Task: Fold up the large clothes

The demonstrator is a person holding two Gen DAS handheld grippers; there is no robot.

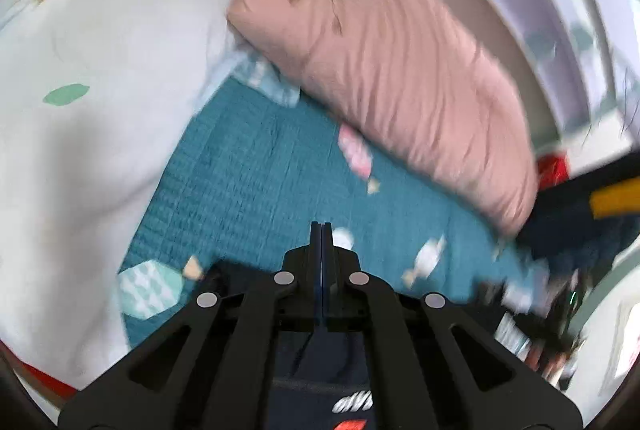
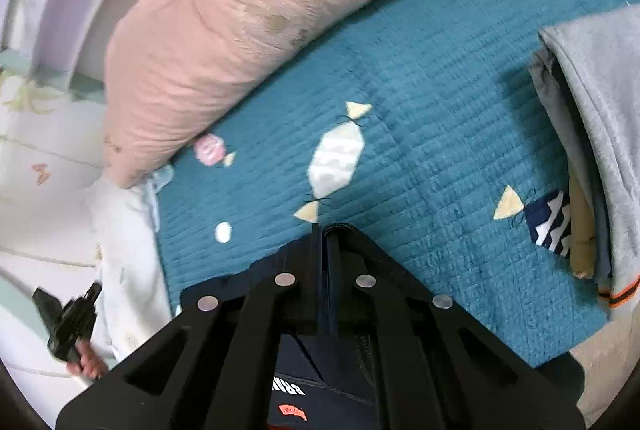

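We have both grippers pinched shut on one navy garment, and it hangs beneath them over the teal quilt.

In the left wrist view, the left gripper has its fingers pressed flat together with dark fabric caught between them. The cloth drops away toward six o'clock, where white lettering and a red mark show on it. In the right wrist view, the right gripper is likewise closed on a navy edge. The same printed cloth falls toward six o'clock there.

What matters for our next move is that the garment's held edge runs between the two tools, with its length hanging below. Neither hand looks nearer to the bed than the other. The bare quilt lies ahead at twelve o'clock, bounded by the pink pillow beyond.

At three o'clock in the right view, a grey folded pile already rests on the quilt.
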